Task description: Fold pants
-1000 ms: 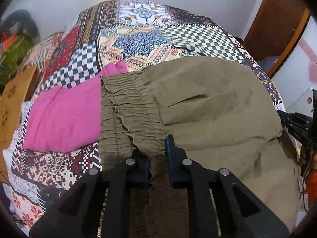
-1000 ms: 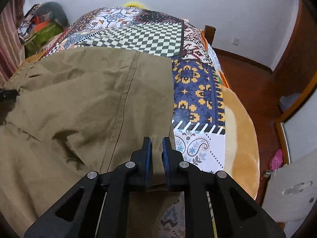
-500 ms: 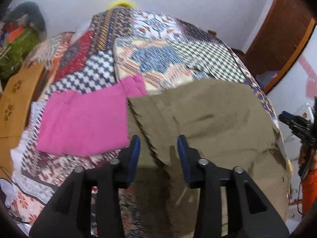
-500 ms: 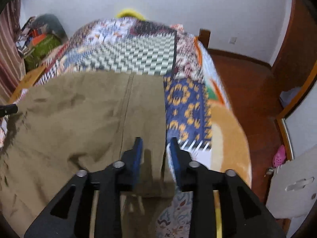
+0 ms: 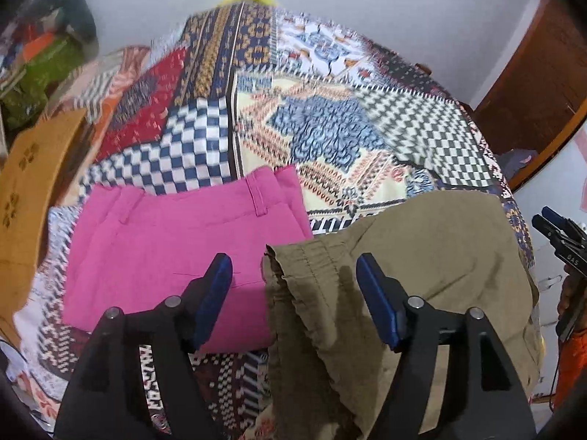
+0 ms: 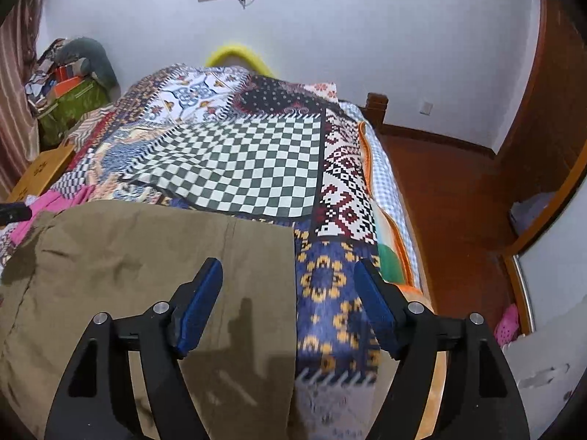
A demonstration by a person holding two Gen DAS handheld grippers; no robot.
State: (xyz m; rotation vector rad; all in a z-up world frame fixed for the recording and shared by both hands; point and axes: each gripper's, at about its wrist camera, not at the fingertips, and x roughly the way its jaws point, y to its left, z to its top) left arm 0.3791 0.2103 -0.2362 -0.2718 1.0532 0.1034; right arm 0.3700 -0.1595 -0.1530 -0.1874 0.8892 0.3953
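Note:
Olive-green pants (image 5: pixel 422 256) lie folded on the patchwork bedspread, with their gathered waistband toward the left. My left gripper (image 5: pixel 295 269) is open and empty, raised above the waistband corner. In the right wrist view the pants (image 6: pixel 146 267) fill the lower left, their right edge running straight down. My right gripper (image 6: pixel 290 277) is open and empty, raised over that edge. The right gripper also shows at the far right of the left wrist view (image 5: pixel 561 234).
Folded pink pants (image 5: pixel 176 256) lie on the bed just left of the olive pants. The patchwork bedspread (image 6: pixel 238 168) covers the bed; its right edge drops to a wooden floor (image 6: pixel 447 198). A wooden board (image 5: pixel 25 190) and cluttered bags stand at the left.
Both grippers have opened, let go of the olive pants, and lifted back. The pants now lie folded on the bed.

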